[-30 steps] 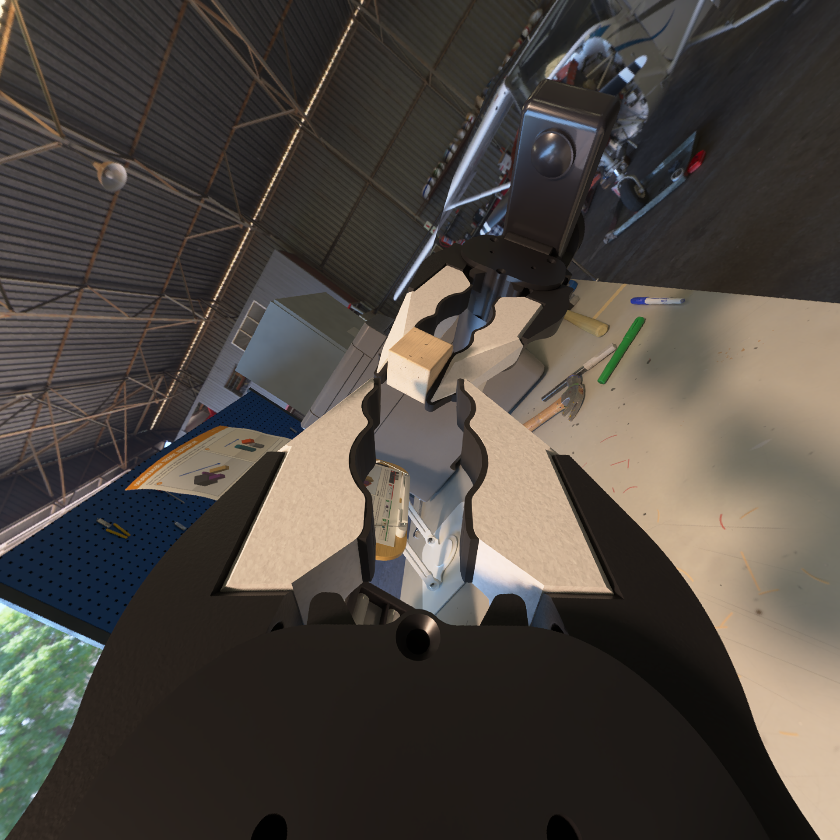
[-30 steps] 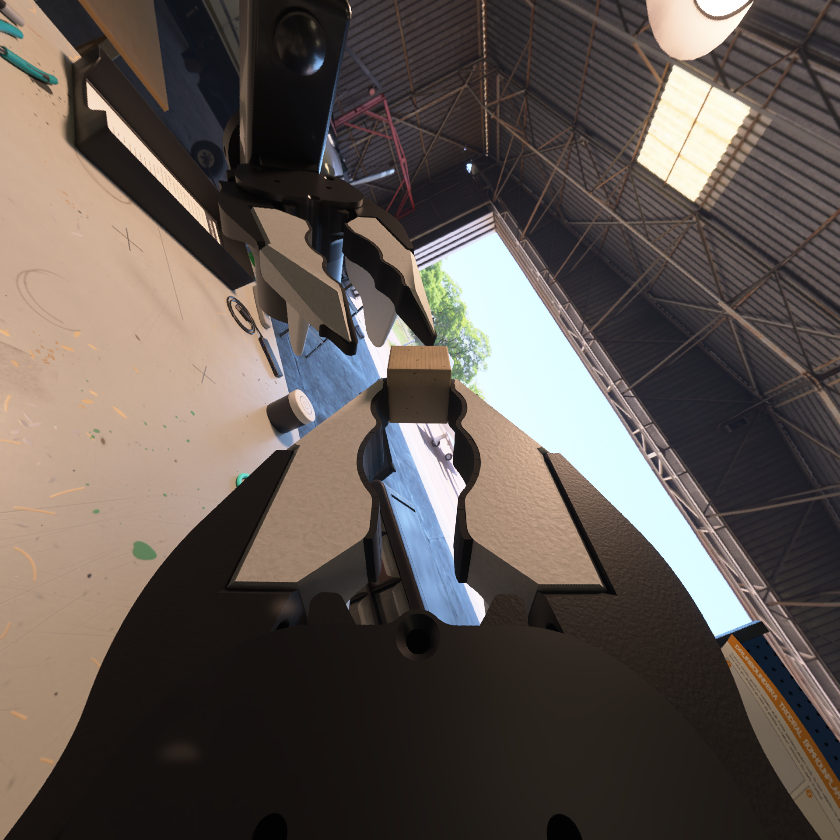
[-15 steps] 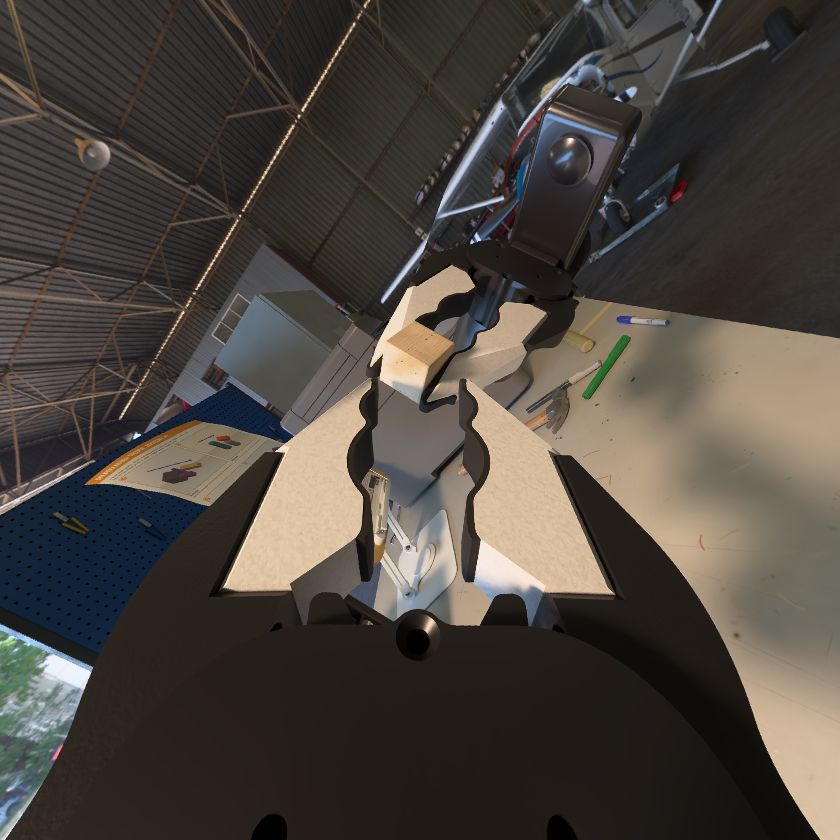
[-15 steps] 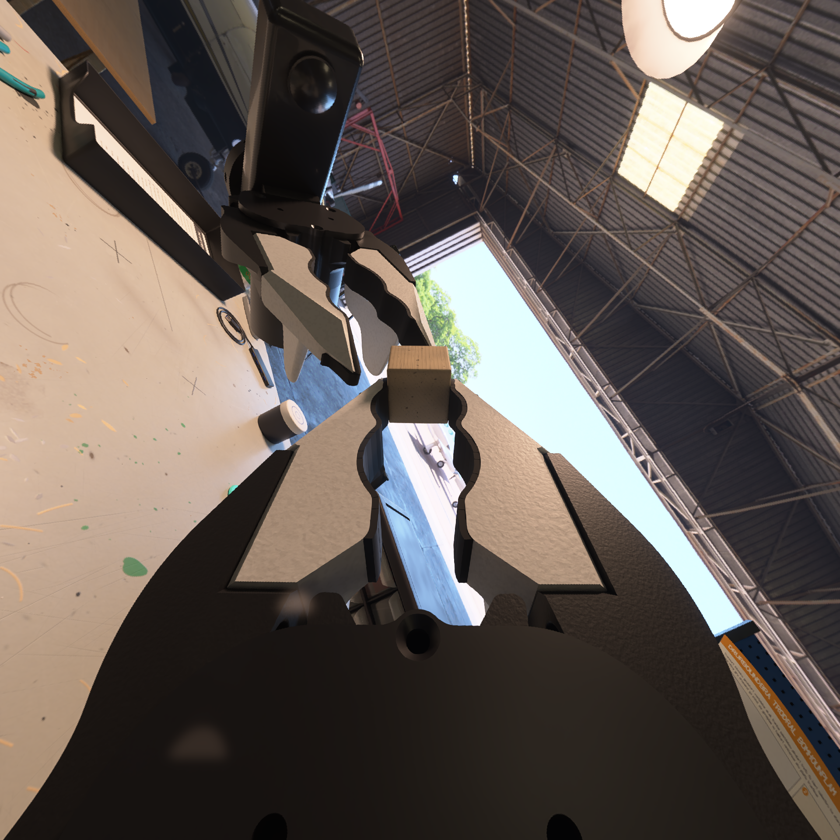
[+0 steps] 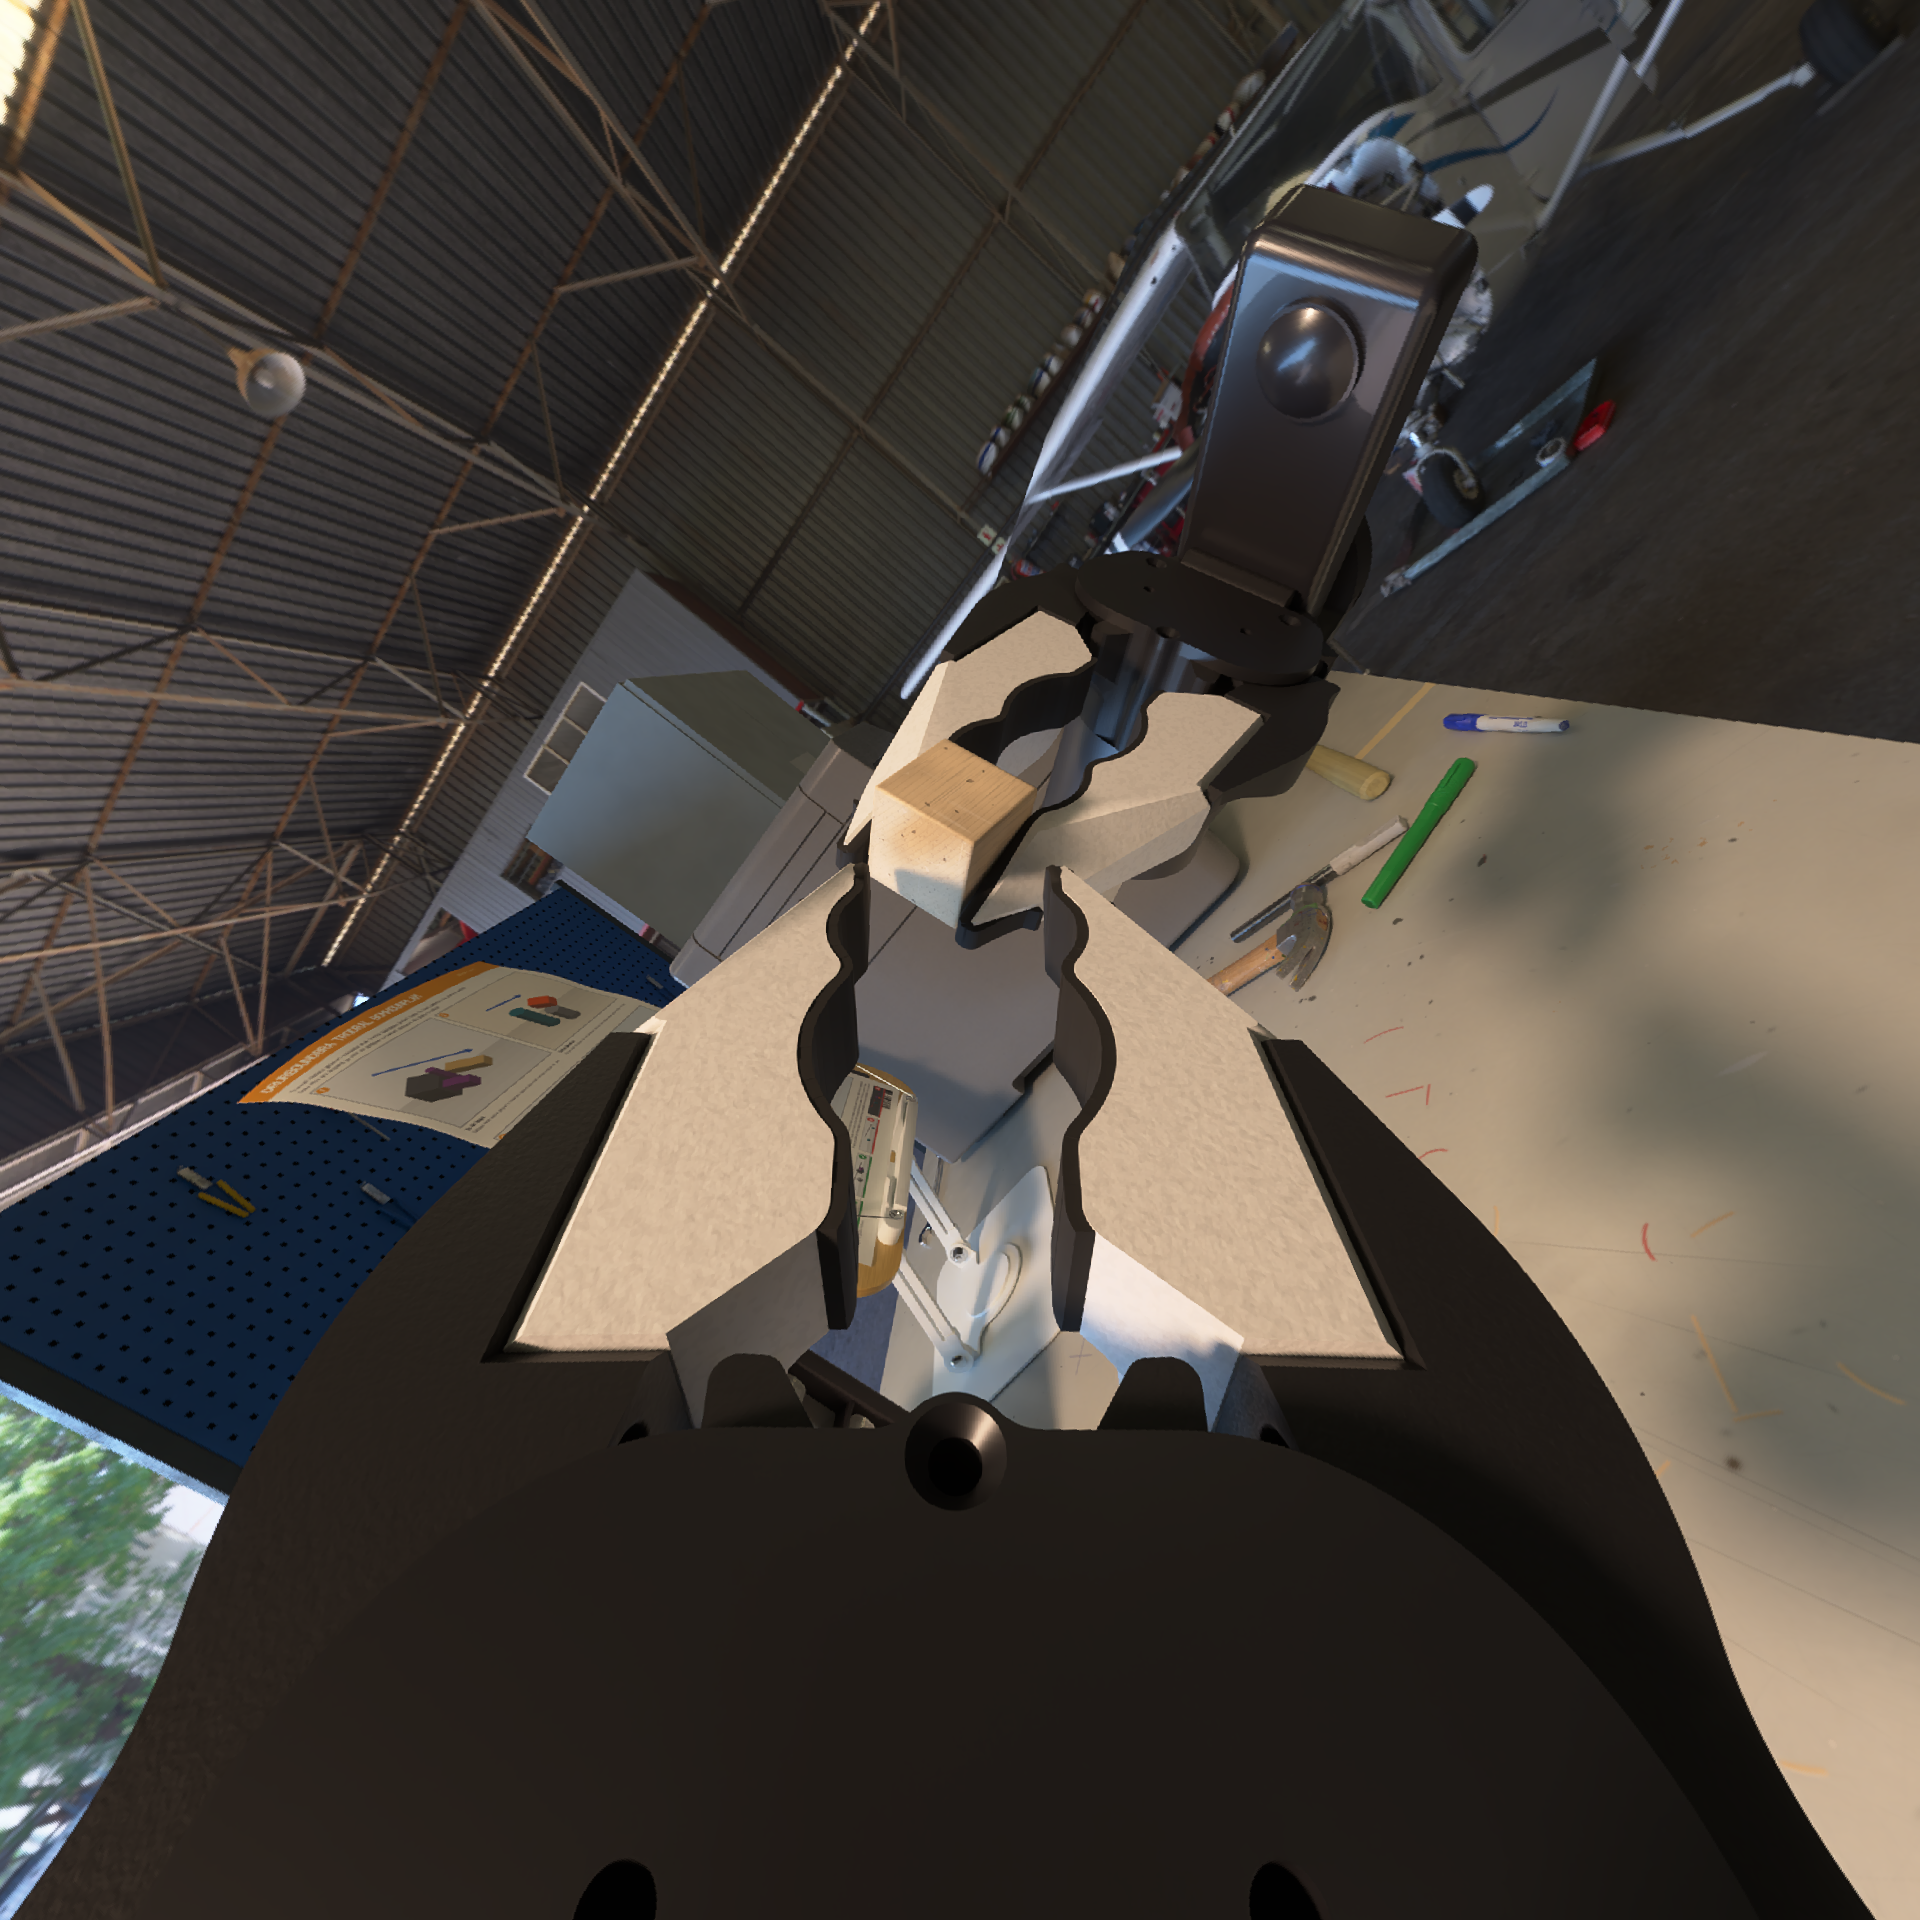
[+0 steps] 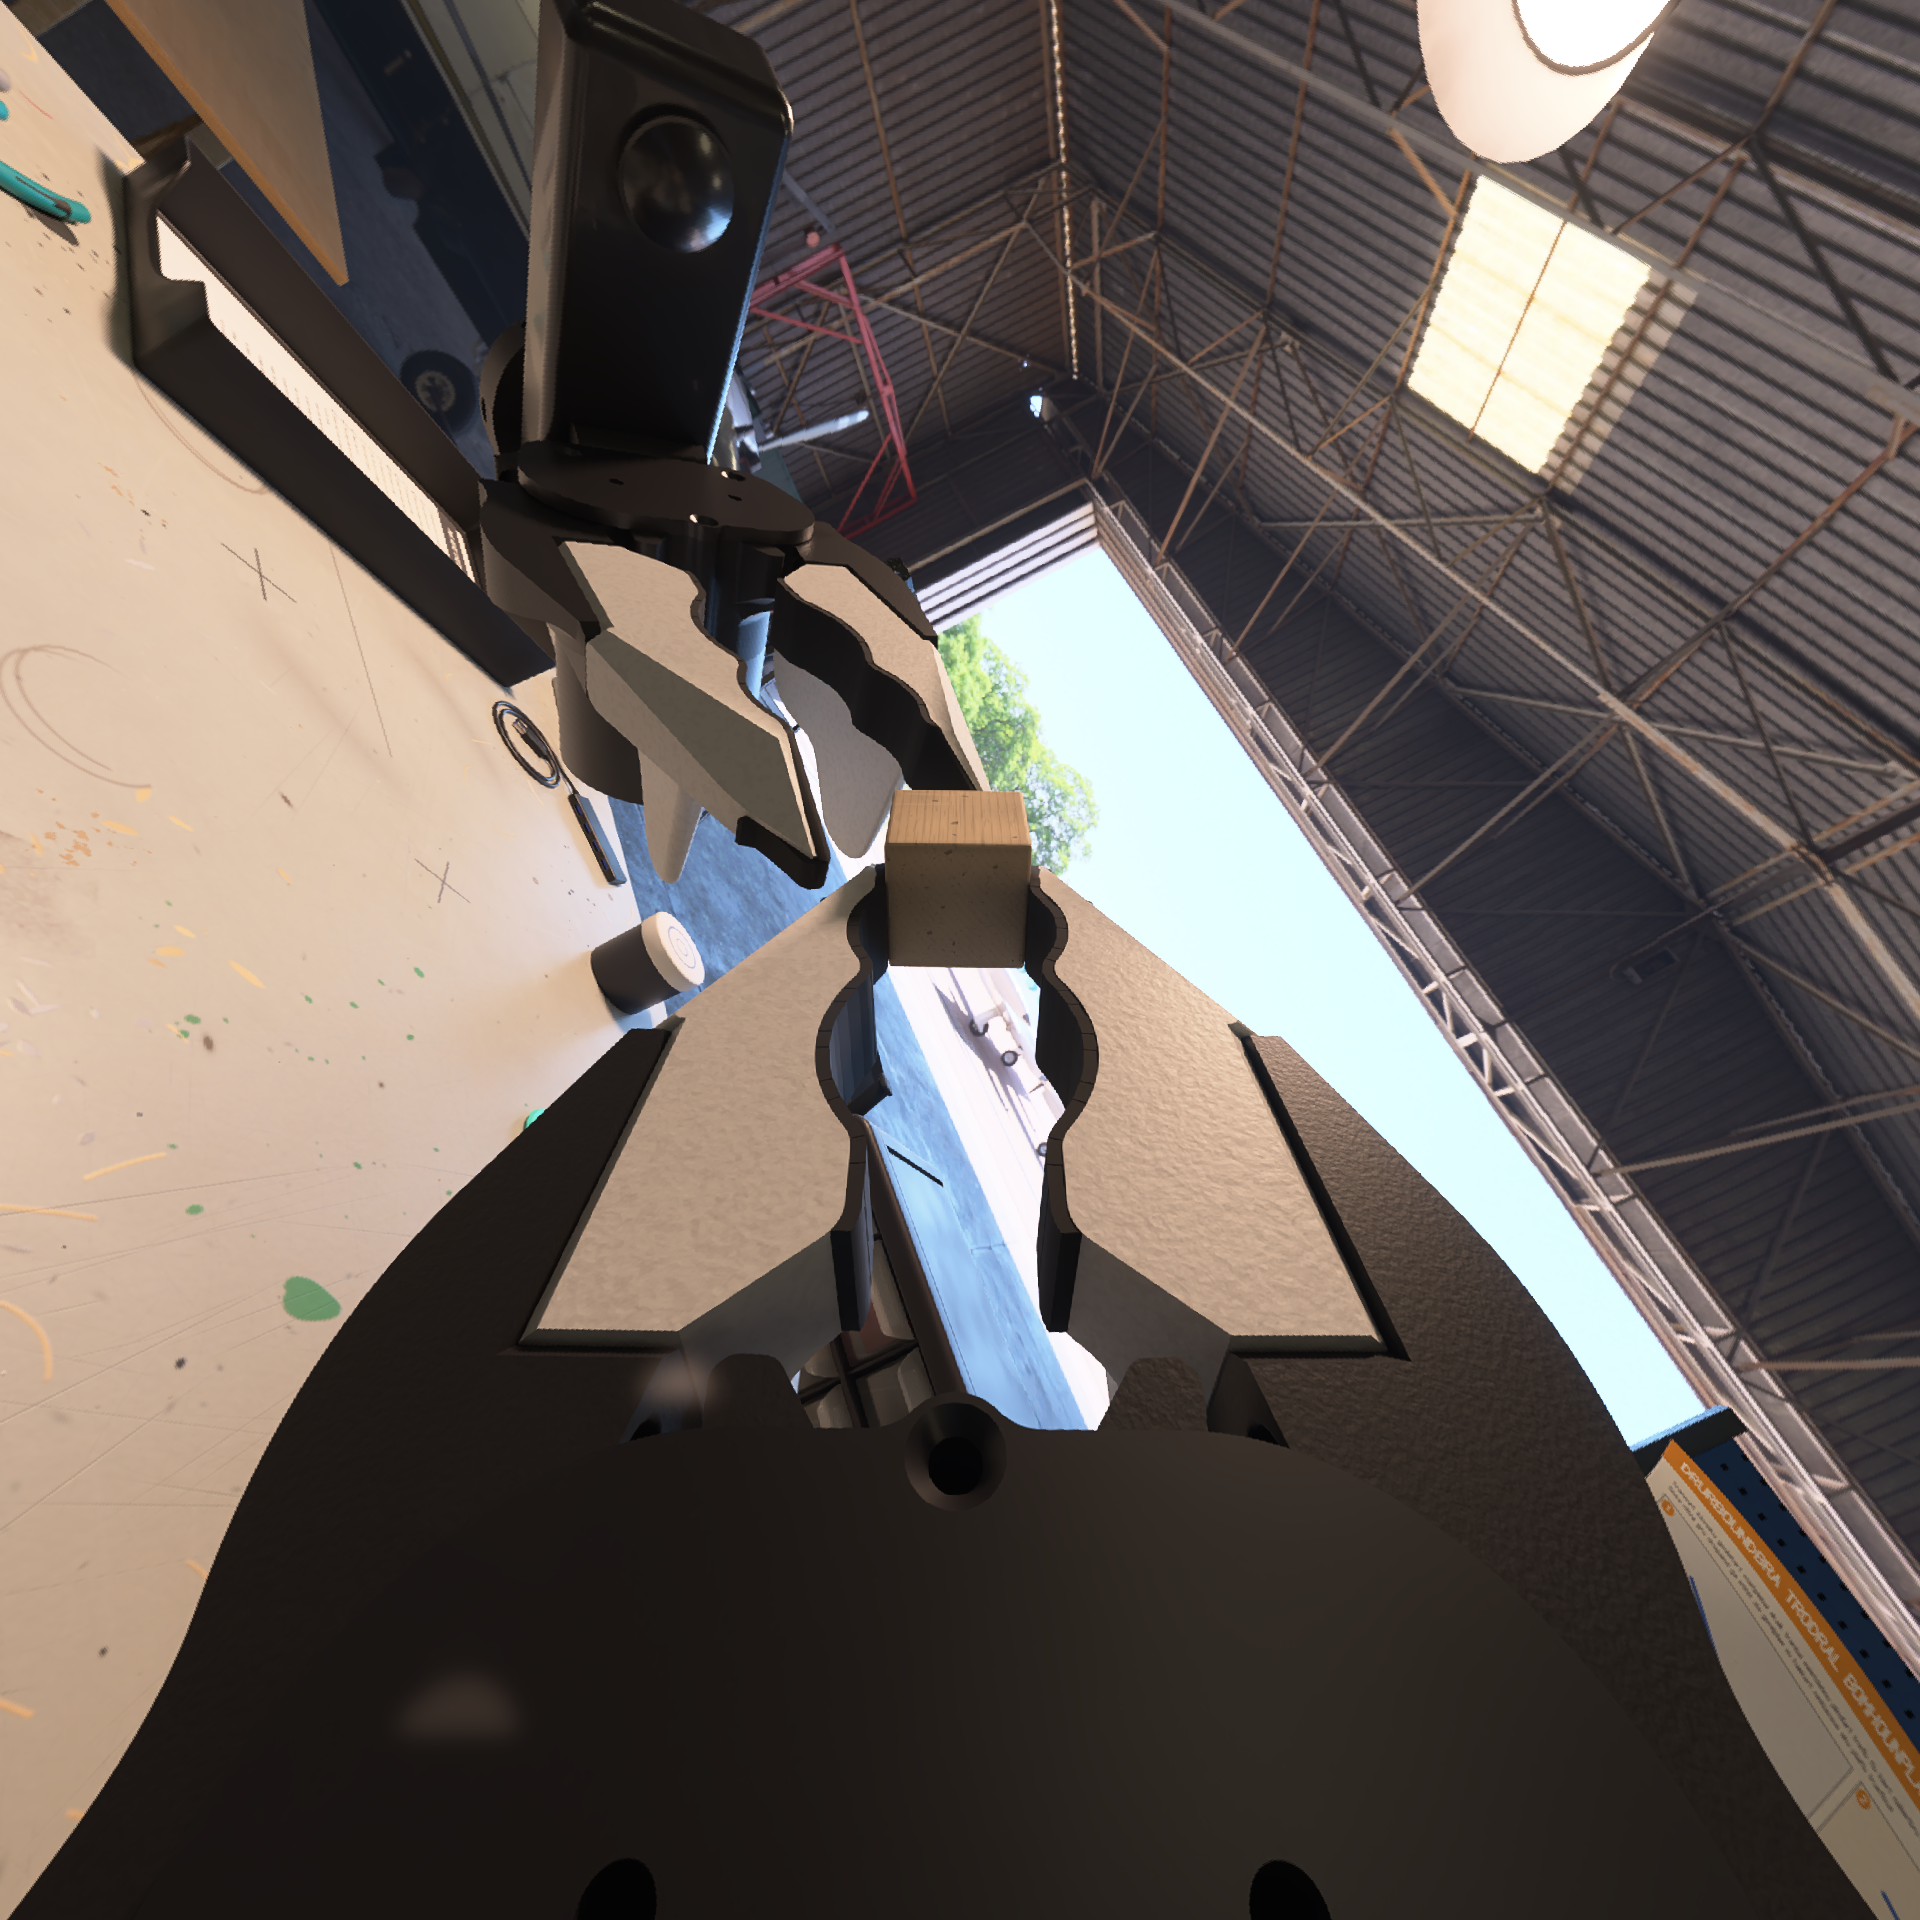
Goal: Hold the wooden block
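One pale cube-shaped wooden block [image 6: 956, 894] is sitting clamped between the fingertips of the right black two-finger gripper [image 6: 956, 902], raised above the beige scuffed worktable [image 5: 1558, 1091]. The left black two-finger gripper [image 5: 951, 894] is facing it just beside the block, fingers apart, gripping nothing. One wooden-handled hammer [image 5: 1273, 951] and one green marker [image 5: 1418, 831] are lying on the table.

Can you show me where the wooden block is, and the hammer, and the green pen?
block [image 6: 956, 899]: right wrist view, on its front face between the fingertips.
hammer [image 5: 1304, 935]: left wrist view, on its metal head.
green pen [image 5: 1418, 831]: left wrist view, on the middle of its barrel.
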